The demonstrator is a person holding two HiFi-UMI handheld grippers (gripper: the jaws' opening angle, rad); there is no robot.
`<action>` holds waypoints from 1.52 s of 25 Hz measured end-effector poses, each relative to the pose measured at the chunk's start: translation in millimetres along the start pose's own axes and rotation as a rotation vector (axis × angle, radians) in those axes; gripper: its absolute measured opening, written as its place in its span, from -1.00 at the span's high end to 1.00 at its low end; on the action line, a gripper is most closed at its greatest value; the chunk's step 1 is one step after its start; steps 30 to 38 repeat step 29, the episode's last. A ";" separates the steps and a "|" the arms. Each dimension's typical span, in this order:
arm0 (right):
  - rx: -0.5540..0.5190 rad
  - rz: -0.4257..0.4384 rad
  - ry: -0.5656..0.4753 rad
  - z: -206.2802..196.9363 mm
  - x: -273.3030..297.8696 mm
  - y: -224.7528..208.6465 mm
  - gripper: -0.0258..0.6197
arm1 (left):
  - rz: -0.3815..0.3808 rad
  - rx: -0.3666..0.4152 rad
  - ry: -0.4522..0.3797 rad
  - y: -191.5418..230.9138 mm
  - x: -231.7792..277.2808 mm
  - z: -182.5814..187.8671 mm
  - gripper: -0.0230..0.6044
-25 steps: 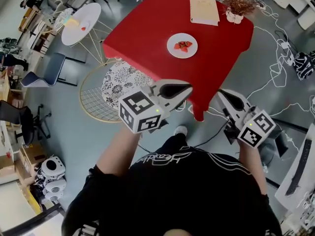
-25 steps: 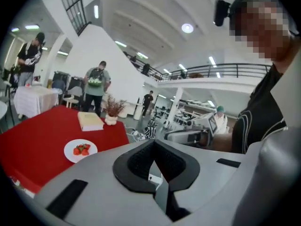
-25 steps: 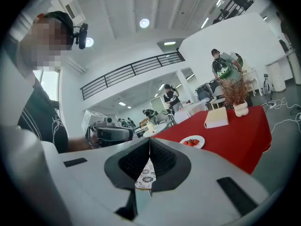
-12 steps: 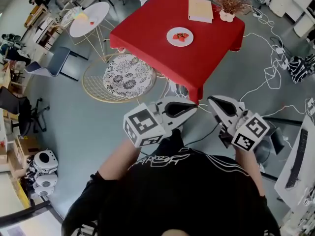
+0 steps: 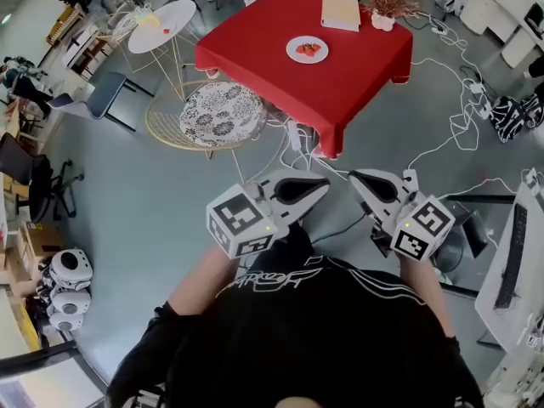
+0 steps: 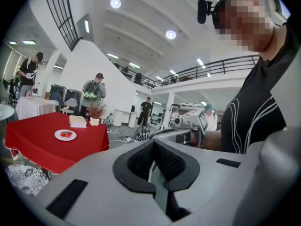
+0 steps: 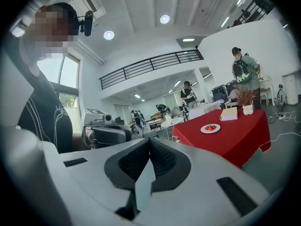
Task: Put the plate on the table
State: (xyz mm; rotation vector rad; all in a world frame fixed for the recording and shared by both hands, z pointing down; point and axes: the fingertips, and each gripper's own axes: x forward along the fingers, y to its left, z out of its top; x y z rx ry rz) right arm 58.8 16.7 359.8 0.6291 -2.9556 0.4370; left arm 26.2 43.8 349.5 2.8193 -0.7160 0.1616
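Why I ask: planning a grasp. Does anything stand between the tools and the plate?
Nothing visible does. Only floor separates the shut left tool and right tool from the red table, where the plate already sits.

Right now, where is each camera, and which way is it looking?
Head view: on the person's head, looking steeply down; red table ahead, then left gripper, right gripper and black shirt.
Left gripper view: rides the left gripper, looks along its shut jaws toward the table; shirt at right.
Right gripper view: rides the right gripper, likewise; shirt at left.
Shared: the plate of strawberries.
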 end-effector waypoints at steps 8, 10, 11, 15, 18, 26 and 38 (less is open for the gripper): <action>-0.008 0.002 0.013 -5.9 2.7 16.2 0.90 | 0.037 -0.024 -0.027 -2.5 -17.0 3.2 0.91; -0.007 0.004 0.014 -8.4 4.7 19.0 0.90 | 0.043 -0.028 -0.028 -2.1 -19.5 1.0 0.91; -0.006 0.005 0.017 -10.6 4.4 20.7 0.90 | 0.045 -0.028 -0.025 -3.1 -19.9 -1.3 0.91; 0.002 0.004 0.026 -16.8 0.3 26.3 0.90 | 0.043 -0.021 -0.022 -9.4 -19.5 -5.9 0.91; -0.001 0.000 0.023 -15.3 -3.8 27.8 0.90 | 0.034 -0.023 -0.028 -13.4 -18.8 -4.9 0.91; -0.008 -0.005 0.018 -15.9 -16.9 33.8 0.90 | 0.006 -0.028 -0.016 -27.1 -14.8 -6.9 0.91; -0.004 -0.005 0.018 -17.0 -21.9 38.8 0.90 | 0.006 -0.036 -0.020 -32.6 -16.4 -6.8 0.91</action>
